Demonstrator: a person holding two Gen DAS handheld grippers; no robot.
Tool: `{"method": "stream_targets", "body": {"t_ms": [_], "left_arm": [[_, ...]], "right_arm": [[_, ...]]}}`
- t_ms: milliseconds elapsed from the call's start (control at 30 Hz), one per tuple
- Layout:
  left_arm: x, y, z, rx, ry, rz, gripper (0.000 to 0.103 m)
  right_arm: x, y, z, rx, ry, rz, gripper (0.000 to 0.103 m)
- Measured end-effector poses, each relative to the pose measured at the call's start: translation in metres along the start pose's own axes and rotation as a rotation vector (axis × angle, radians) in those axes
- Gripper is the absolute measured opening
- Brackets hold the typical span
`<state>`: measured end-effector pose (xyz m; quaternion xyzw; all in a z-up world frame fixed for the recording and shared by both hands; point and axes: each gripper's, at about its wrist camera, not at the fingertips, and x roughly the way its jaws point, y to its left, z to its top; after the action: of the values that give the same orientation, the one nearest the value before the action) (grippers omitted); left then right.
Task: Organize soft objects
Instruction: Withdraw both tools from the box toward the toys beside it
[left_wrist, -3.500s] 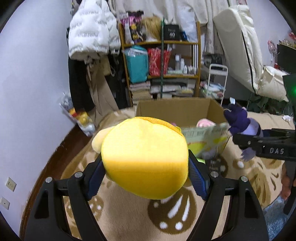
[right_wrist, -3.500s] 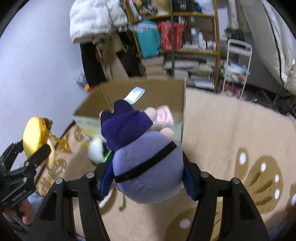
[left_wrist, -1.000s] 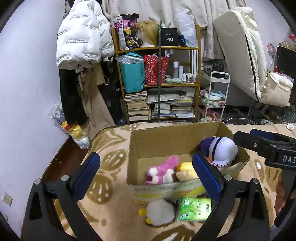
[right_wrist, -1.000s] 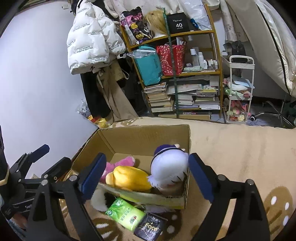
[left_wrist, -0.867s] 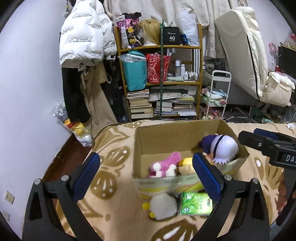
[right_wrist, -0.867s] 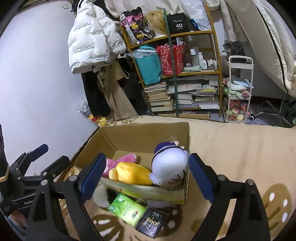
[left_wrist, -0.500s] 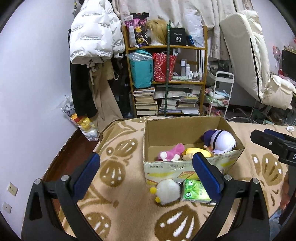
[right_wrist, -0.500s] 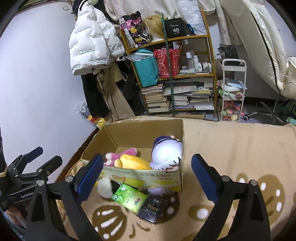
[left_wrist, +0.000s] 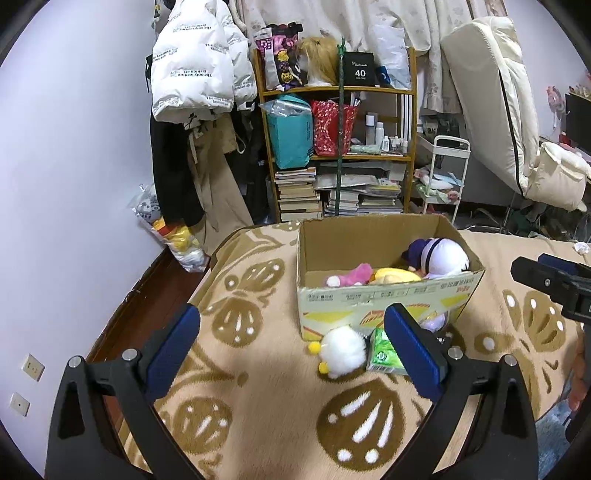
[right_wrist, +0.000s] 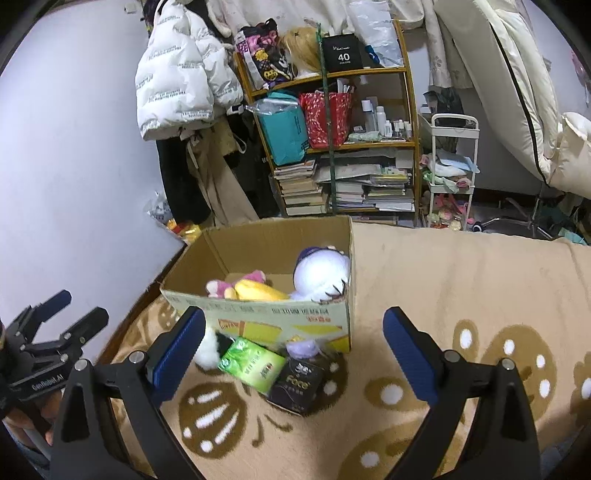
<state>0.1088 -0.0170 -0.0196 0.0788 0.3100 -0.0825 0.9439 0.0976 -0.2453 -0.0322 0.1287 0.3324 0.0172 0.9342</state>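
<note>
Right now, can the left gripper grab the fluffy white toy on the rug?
Probably yes. The left gripper is open and empty, and the white plush lies on the rug in front of the box, uncovered. The green packet touches its side, so aim carefully.

A beige rug (left_wrist: 258, 387) with brown leaf shapes covers the floor beside a pale lilac wall (left_wrist: 74, 184). Behind stand a crowded wooden shelf (left_wrist: 340, 147) of books, a white puffer jacket (left_wrist: 199, 70) hanging left, and a cream mattress (left_wrist: 491, 92) leaning right
</note>
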Motion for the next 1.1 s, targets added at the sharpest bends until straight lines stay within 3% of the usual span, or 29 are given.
{"method": "stream_targets", "body": {"t_ms": [467, 1100], "left_arm": [[0.020, 0.004, -0.008, -0.013, 0.046, -0.007, 0.099], [0.081, 0.004, -0.023, -0.049, 0.151, -0.026, 0.099]], "right_arm": [[0.023, -0.004, -0.014, -0.002, 0.066, -0.014, 0.101], [0.073, -0.010, -0.021, -0.057, 0.166, -0.052, 0.101]]}}
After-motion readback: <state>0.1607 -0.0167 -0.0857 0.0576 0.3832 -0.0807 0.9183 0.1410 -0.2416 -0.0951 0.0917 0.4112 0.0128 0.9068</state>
